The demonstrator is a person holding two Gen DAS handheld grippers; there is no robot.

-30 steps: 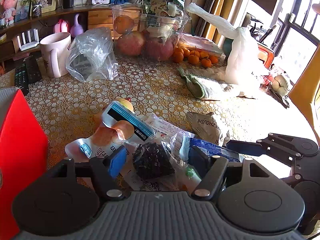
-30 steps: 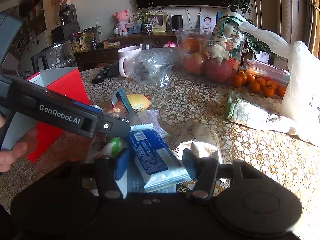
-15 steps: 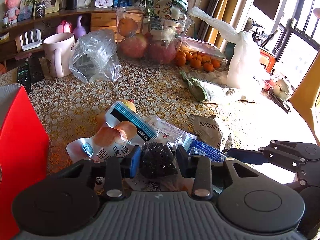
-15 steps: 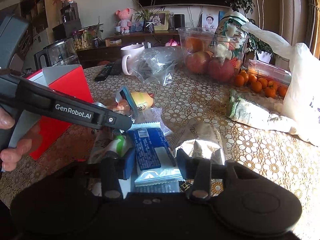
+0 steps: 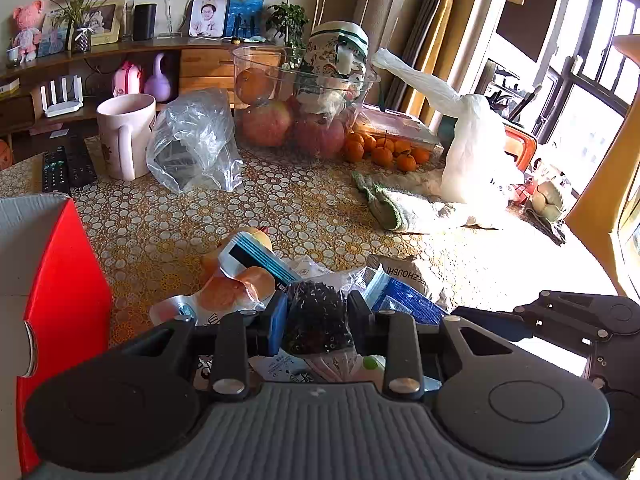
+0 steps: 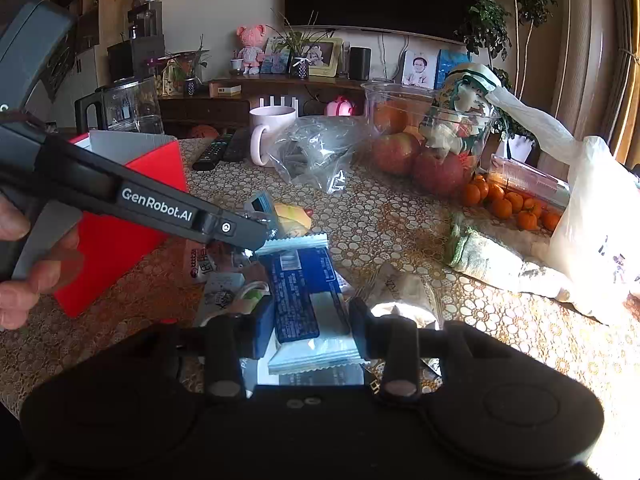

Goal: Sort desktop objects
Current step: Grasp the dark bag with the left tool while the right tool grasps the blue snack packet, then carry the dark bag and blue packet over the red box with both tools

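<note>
1. Low in the centre of the left wrist view, the left gripper (image 5: 316, 320) pinches a small clear packet of dark bits (image 5: 316, 316) between its two fingers, the pads pressing both sides of the packet. It appears gripped so it can be lifted out of the heap.

2. Low in the centre of the right wrist view, the right gripper (image 6: 312, 320) has its fingers on either side of a blue and white snack packet (image 6: 304, 296). The pads sit against the packet's edges, though how firmly they squeeze cannot be told. Taking it across its width likely keeps the flat packet from slipping.

3. Both packets lie in a heap of snack wrappers (image 5: 248, 280) in the lower middle of each frame, overlapping one another on the patterned tablecloth (image 5: 312, 200).

4. A red box (image 5: 60, 288) with an open top stands at the left edge of the frame, just beside the heap. It is probably where sorted items go.

5. Across the upper half stand a pink mug (image 5: 126, 136), a crumpled clear bag (image 5: 196, 140), a clear bowl of fruit (image 5: 296, 92), small oranges (image 5: 384, 152), a folded cloth (image 5: 400, 208) and a white plastic bag (image 5: 472, 152), all well apart from the heap.
</note>
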